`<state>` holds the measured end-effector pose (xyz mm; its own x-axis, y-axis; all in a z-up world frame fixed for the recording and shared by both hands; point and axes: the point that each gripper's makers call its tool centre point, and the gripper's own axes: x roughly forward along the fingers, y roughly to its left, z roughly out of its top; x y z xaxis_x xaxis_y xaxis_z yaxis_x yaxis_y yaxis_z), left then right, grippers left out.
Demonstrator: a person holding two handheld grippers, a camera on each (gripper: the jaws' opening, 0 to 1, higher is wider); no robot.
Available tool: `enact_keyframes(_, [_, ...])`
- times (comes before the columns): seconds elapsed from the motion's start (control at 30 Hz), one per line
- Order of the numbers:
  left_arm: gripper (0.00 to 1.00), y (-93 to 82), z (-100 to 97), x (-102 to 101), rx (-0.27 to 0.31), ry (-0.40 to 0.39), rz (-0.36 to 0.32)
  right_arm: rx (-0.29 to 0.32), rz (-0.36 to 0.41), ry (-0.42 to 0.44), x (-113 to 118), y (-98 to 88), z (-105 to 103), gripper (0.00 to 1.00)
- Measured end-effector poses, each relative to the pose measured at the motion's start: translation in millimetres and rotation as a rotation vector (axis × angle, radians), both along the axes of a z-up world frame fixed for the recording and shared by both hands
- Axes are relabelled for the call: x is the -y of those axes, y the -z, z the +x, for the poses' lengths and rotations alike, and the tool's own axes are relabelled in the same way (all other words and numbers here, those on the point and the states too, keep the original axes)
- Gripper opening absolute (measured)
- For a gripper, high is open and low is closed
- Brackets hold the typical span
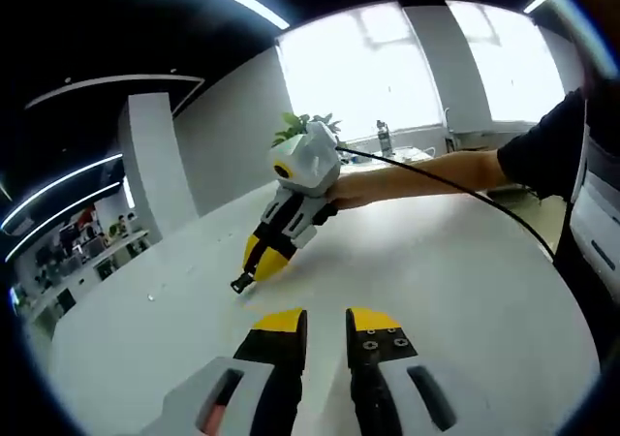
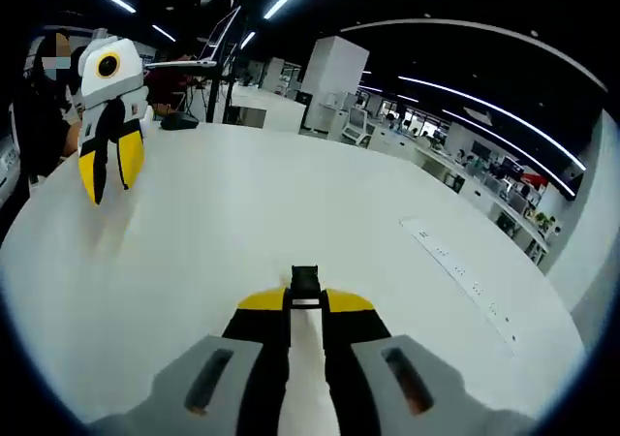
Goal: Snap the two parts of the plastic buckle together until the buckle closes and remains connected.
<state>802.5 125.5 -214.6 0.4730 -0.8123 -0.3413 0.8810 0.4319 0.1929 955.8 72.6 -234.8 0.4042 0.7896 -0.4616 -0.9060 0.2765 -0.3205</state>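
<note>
The right tool (image 2: 305,305) is clamped on a black buckle piece (image 2: 304,281) jutting straight ahead from its tips just above the white table (image 2: 291,194), while the left tool (image 1: 325,325), parted and empty, faces it from well apart

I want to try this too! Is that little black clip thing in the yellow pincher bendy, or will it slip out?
The black buckle piece looks like hard plastic, so probably stiff, not floppy. It is tiny beside the right gripper, so likely very light. The jaws pinch just its end, and it looks smooth, so it might twist or slip if bumped against the white table.
</note>
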Motion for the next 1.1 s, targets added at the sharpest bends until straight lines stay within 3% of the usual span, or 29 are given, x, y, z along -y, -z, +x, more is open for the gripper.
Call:
enact_keyframes(0.33, [0.15,2.4,2.2,-1,0.002,-0.01,0.012,-0.013,0.005,0.046,0,5.5,20,0.11])
enact_keyframes(1.1, [0.15,4.9,4.9,-2,0.006,-0.014,0.033,-0.067,0.066,0.094,3,9.0,32,0.12])
